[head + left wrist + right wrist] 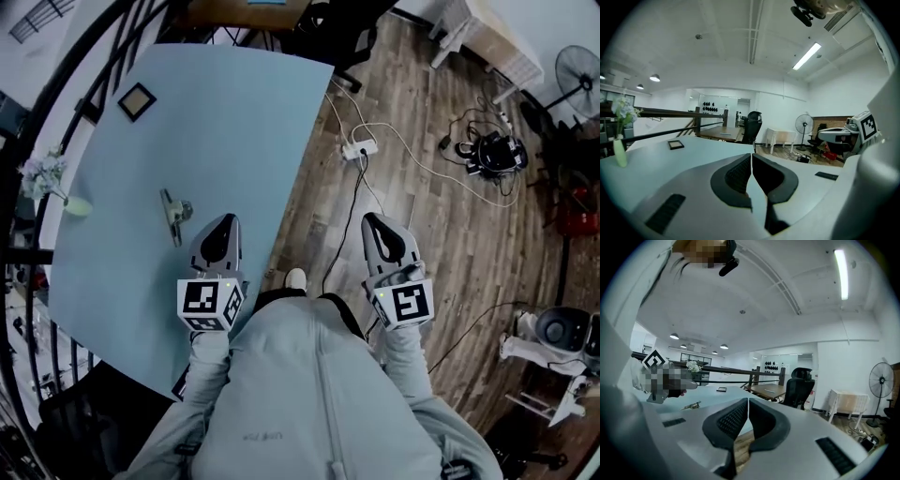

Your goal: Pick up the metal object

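The metal object (172, 215), a small silvery clamp-like piece, lies on the pale blue table (234, 112), toward its left side. My left gripper (225, 218) hovers over the table just right of it, jaws shut and empty. My right gripper (373, 217) is off the table, above the wooden floor, with its jaws also shut on nothing. In the right gripper view the metal object (690, 405) shows small on the tabletop, left of the closed jaws (748, 400). The left gripper view shows only its closed jaws (751, 154) and bare tabletop; the object is out of sight there.
A black square frame (136, 101) lies near the table's far corner, and a vase of flowers (56, 187) stands at its left edge. A power strip with cables (359, 148) lies on the floor right of the table. An office chair (752, 124) stands beyond.
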`<state>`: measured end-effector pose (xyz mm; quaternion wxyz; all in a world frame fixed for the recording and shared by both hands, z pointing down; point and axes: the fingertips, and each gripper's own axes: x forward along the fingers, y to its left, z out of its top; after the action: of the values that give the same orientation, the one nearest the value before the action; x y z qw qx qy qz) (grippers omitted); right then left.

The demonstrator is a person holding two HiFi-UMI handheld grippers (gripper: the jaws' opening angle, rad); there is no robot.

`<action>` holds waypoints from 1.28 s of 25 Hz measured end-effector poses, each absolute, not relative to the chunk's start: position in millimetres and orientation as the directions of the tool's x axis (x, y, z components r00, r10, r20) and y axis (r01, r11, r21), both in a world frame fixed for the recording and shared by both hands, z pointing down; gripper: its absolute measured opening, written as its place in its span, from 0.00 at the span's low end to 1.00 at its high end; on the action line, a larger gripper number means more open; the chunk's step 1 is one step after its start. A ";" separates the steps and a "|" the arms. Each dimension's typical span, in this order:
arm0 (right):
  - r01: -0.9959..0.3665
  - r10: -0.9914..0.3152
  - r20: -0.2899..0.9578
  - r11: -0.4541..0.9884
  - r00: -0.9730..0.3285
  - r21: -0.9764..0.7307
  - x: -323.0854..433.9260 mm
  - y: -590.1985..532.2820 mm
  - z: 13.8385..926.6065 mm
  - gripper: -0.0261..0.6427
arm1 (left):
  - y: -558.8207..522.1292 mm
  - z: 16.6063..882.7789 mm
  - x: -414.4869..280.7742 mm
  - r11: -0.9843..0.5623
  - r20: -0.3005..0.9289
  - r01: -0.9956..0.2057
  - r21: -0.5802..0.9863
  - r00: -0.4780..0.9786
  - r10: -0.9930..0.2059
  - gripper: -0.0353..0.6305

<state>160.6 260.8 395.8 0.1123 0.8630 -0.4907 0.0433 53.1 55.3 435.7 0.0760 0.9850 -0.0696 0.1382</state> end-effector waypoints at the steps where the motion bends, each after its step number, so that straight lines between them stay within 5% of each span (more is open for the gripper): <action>1: -0.869 -0.850 0.185 -0.471 0.493 0.150 160.8 251.3 397.2 0.08 | 48.4 436.5 49.2 -0.974 0.283 -0.187 0.126 0.948 -0.145 0.10; 17: -0.992 -0.981 0.193 0.035 -0.011 0.121 153.4 73.9 394.8 0.08 | -28.3 429.0 -26.8 -0.780 0.288 -0.617 0.101 0.769 -0.571 0.10; 32: -0.848 -0.842 0.205 0.523 -0.499 0.084 136.1 -83.8 399.3 0.08 | -80.0 422.7 -68.5 -0.384 0.304 -0.919 0.091 0.392 -0.868 0.10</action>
<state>136.1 -83.8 399.3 0.1105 0.4883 -0.8655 0.0137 -68.5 -80.0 422.7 0.1232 0.8253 -0.5413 0.1036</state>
